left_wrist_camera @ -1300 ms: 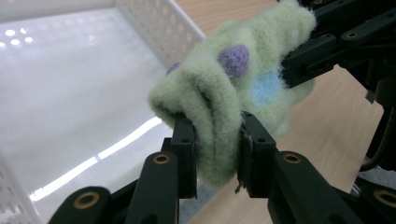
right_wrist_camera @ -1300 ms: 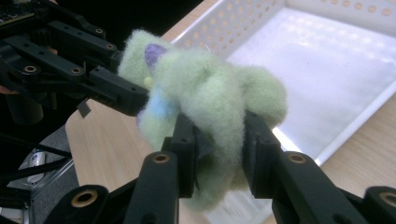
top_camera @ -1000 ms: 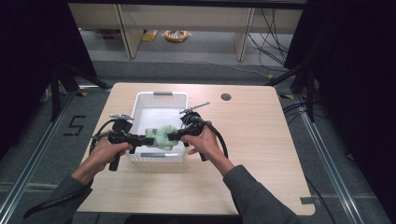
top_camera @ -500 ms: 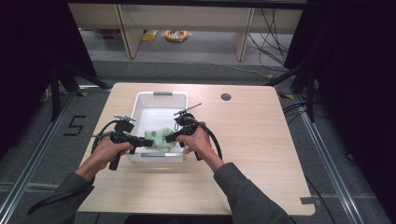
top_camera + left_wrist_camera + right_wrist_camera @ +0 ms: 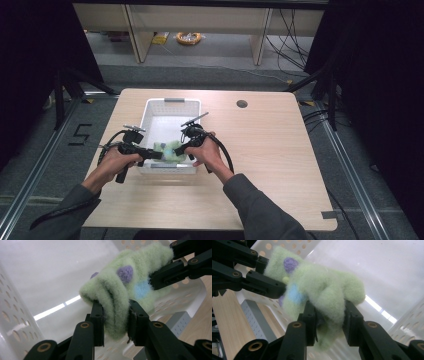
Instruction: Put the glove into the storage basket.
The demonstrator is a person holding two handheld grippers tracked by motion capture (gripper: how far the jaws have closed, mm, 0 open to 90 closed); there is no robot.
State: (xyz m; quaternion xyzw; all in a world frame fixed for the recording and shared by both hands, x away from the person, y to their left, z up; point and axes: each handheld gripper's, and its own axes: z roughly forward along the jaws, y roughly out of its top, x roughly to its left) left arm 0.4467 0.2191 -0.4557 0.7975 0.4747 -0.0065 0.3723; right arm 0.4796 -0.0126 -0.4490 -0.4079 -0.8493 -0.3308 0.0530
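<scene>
Fuzzy cloth, glossy plastic, matt wood

Between the matt black fingers, the pale green sock looks fleecy and soft; behind them the white perforated basket is smooth, shiny plastic on a matt wood-grain table.

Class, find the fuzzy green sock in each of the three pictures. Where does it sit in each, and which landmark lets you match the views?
High view: the green sock sits left of centre, over the white basket's near end.
Left gripper view: the sock is at centre, pinched by the left tongs.
Right gripper view: the sock is at centre, pinched by the right tongs.
Shared landmark: the perforated basket.
</scene>
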